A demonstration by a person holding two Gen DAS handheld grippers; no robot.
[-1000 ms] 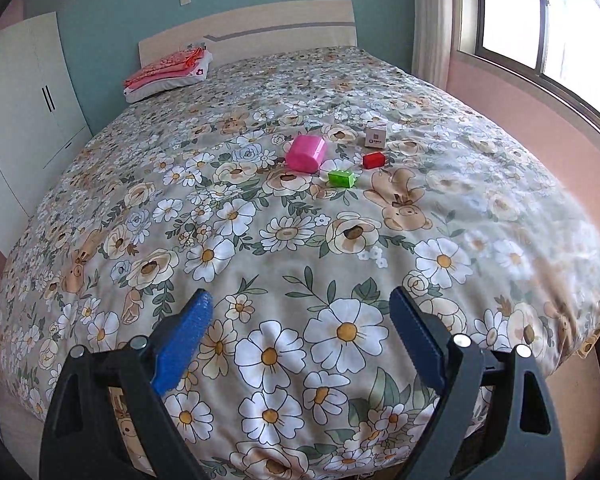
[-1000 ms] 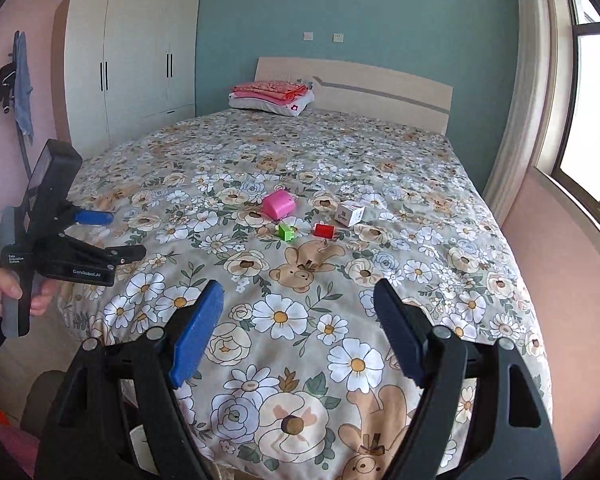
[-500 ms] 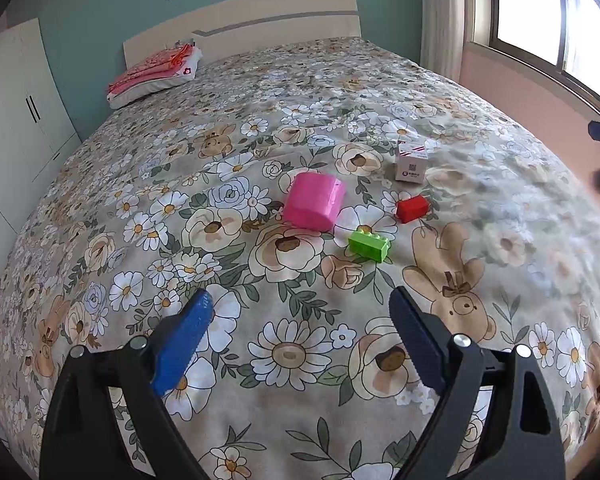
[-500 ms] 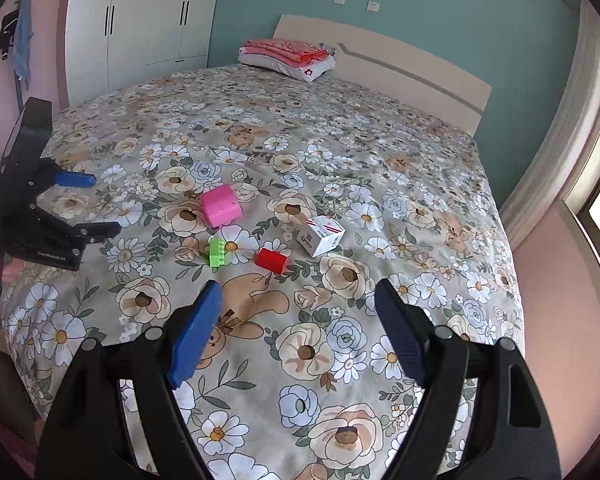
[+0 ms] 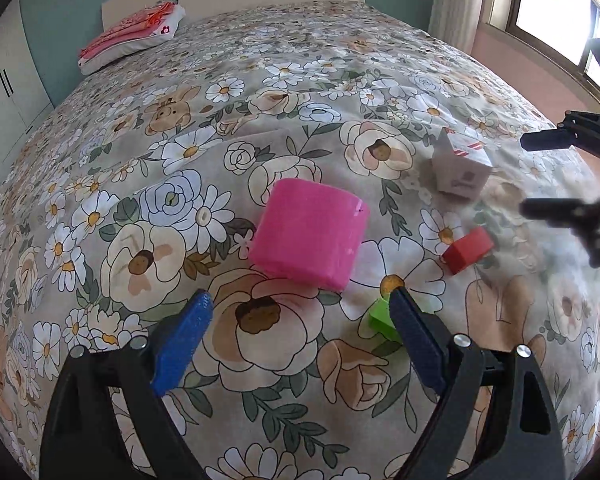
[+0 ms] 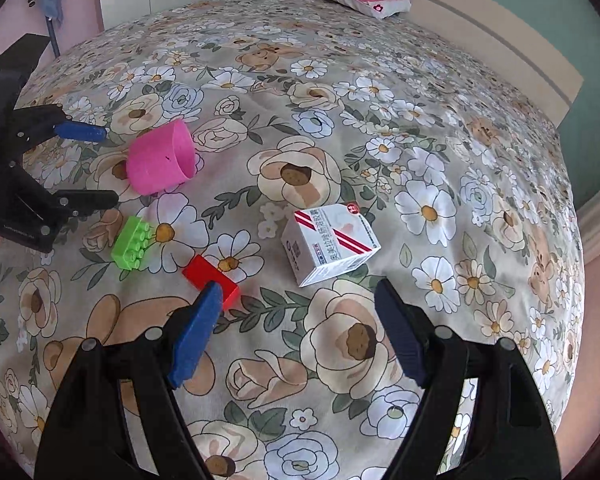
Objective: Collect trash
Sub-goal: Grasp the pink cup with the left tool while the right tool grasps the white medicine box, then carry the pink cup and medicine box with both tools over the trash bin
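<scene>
Where it lies (print illegible), the box bears red stripes

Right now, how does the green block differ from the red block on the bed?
The green block shows its round studs sideways; the red block shows only smooth faces. The green block lies nearer the pink cup, the red block nearer the white box. Both rest untouched on the bedspread.
</scene>
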